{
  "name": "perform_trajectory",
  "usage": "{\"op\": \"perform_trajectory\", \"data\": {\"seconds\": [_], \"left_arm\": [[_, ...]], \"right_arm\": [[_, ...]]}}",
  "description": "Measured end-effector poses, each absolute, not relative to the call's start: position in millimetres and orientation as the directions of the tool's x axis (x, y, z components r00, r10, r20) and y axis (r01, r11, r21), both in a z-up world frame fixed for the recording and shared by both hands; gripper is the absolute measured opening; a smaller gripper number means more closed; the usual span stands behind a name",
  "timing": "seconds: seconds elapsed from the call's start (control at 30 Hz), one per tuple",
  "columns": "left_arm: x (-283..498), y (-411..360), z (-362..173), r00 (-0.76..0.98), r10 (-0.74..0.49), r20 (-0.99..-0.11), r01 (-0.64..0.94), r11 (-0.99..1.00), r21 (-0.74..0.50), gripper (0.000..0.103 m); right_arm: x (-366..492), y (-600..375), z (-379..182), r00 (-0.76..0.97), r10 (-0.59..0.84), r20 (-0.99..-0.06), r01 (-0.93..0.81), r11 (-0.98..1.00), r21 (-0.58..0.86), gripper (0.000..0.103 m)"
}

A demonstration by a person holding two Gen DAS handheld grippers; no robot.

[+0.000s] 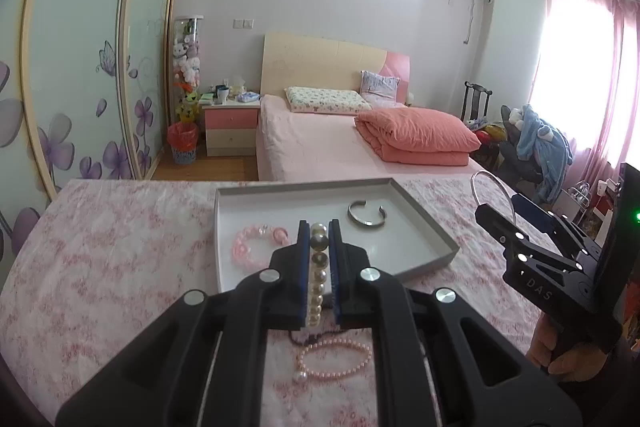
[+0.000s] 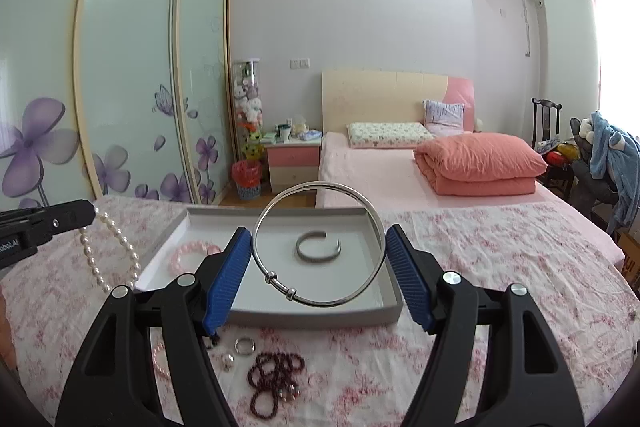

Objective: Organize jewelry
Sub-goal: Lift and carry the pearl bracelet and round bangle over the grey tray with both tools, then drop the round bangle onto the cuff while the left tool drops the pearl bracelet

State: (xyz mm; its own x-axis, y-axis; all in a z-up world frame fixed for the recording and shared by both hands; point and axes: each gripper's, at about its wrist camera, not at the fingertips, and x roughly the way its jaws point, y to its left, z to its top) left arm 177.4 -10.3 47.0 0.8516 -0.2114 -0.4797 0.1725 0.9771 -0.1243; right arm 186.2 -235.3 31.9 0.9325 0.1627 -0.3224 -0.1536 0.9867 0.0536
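Gripping a white pearl bracelet (image 1: pixel 318 267), the left gripper (image 1: pixel 319 227) has its blue pads closed on the strand, which runs straight between them toward 12 o'clock in the left wrist view. In the right wrist view the same bracelet (image 2: pixel 108 251) hangs as a loop from the left gripper's tip (image 2: pixel 86 213) at 9 o'clock, over the floral cloth (image 2: pixel 500 267).

Past the left gripper lies a grey tray (image 1: pixel 424 223) with a white floor. Inside it, a pink bead bracelet (image 1: pixel 256 247) lies at the left side, and a silver cuff (image 1: pixel 367 214) — open gap facing away — lies toward 1 o'clock of it, apart from it.

On the cloth at 6 o'clock of the tray lies a pink pearl strand (image 1: pixel 336 359), partly hidden by the gripper body. The right wrist view shows more loose pieces on the cloth near the tray's front wall: a silver ring (image 2: pixel 245 345), a small pale bead item (image 2: pixel 227 361) just beside it, and a dark red bead bracelet (image 2: pixel 276 383) coiled in several loops.

The right gripper (image 2: pixel 319 255) holds a thin silver bangle (image 2: pixel 320 245) across its width — both blue pads press the hoop's outer edge at 9 and 3 o'clock. The hoop stands tilted above the tray, with two small sliding beads at its lower left. In the left wrist view this gripper (image 1: pixel 500 207) sits at 3 o'clock, with only an arc of the bangle (image 1: pixel 486 183) showing, and a hand (image 1: pixel 560 355) grips its handle.
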Motion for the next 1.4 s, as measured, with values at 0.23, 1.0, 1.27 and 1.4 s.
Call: {"op": "perform_trajectory", "data": {"seconds": [0.23, 1.0, 1.27, 1.4], "left_arm": [[201.6, -13.2, 52.9, 0.856, -0.201, -0.476, 0.165, 0.979, -0.116, 0.01], [304.0, -6.3, -5.9, 0.789, -0.147, -0.596, 0.087, 0.988, -0.128, 0.01], [319.2, -4.8, -19.3, 0.773, -0.136, -0.619, 0.064, 0.989, -0.137, 0.01], [319.9, 1.2, -21.3, 0.771, -0.127, -0.624, 0.047, 0.989, -0.143, 0.011]], "right_arm": [[200.9, -228.6, 39.7, 0.944, 0.161, -0.289, -0.156, 0.987, 0.039, 0.069], [310.7, -211.2, -29.5, 0.818, 0.15, -0.555, -0.148, 0.988, 0.048, 0.07], [319.2, -206.6, -38.6, 0.782, 0.149, -0.605, -0.152, 0.987, 0.047, 0.07], [316.1, -209.2, -34.6, 0.791, 0.158, -0.592, -0.164, 0.986, 0.045, 0.077]]}}
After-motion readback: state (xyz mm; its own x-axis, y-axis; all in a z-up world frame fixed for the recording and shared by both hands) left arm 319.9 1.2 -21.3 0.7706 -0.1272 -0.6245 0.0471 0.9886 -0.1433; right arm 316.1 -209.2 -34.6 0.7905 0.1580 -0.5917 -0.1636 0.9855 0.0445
